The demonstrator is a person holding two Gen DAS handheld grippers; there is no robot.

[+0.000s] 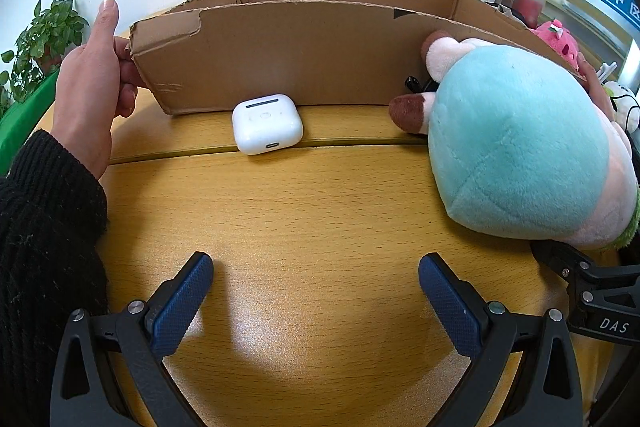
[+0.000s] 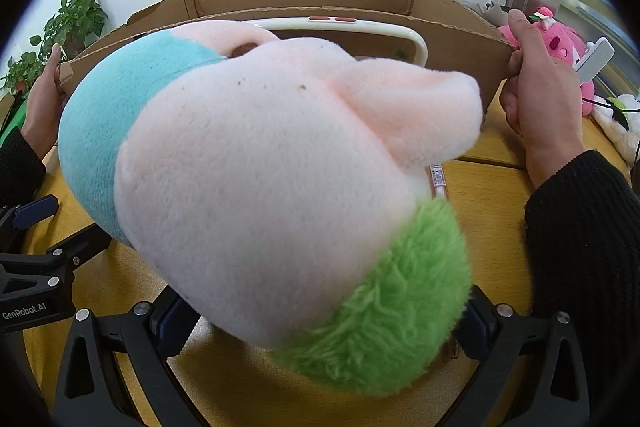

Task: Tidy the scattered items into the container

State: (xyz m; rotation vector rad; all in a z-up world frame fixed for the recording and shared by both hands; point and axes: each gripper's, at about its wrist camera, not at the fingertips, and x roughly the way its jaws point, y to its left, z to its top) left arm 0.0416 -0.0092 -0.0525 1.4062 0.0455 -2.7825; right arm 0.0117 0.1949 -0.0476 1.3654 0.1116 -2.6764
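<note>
While the wooden surface (image 1: 312, 211) is filling the lower half of the left view, the cardboard box (image 1: 280, 55) is standing across the upper middle, with a bare hand (image 1: 90, 83) gripping its left corner and another hand (image 2: 536, 83) gripping its right corner. The plush toy (image 2: 256, 163) is filling the centre of the right view, with the right claw (image 2: 320, 323) clamped on its green end. The white earbud case (image 1: 267, 124) is lying just beside the box front. The left claw (image 1: 316, 291) is hovering apart, holding nothing.
</note>
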